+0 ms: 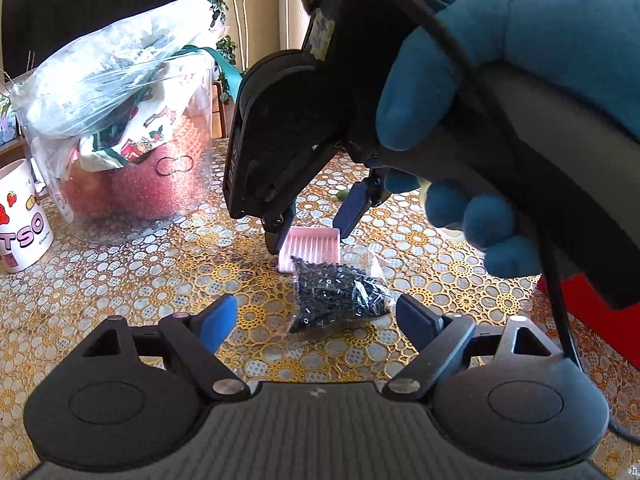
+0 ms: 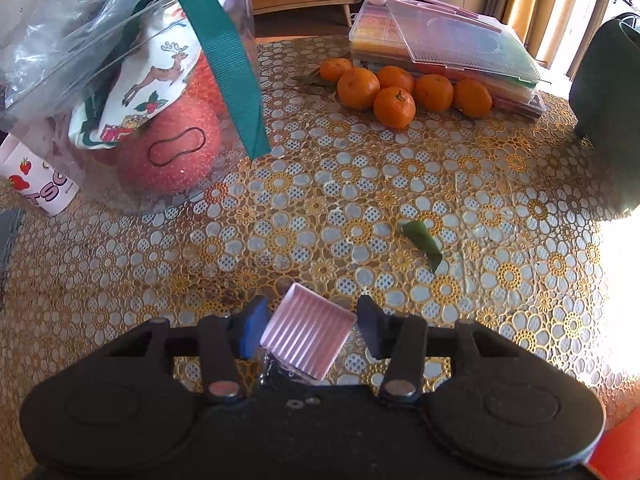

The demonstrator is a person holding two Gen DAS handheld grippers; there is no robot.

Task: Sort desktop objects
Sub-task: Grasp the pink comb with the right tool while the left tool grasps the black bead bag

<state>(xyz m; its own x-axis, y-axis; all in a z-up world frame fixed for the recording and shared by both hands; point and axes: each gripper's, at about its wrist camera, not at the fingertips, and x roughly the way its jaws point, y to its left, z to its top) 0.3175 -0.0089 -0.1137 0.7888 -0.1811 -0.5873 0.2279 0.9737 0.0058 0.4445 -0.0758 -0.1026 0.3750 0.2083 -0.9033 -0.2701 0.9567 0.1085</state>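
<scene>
Right gripper (image 2: 310,330) straddling the pink ridged tray (image 2: 308,338).
Your fingers aren't yet clamped: centre, then squeeze; left gripper (image 1: 316,318) hovers open over the bead bag (image 1: 340,296).

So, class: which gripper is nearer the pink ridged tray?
Right. The right gripper straddles the pink ridged tray; the left gripper sits back, beyond the bead bag.
</scene>
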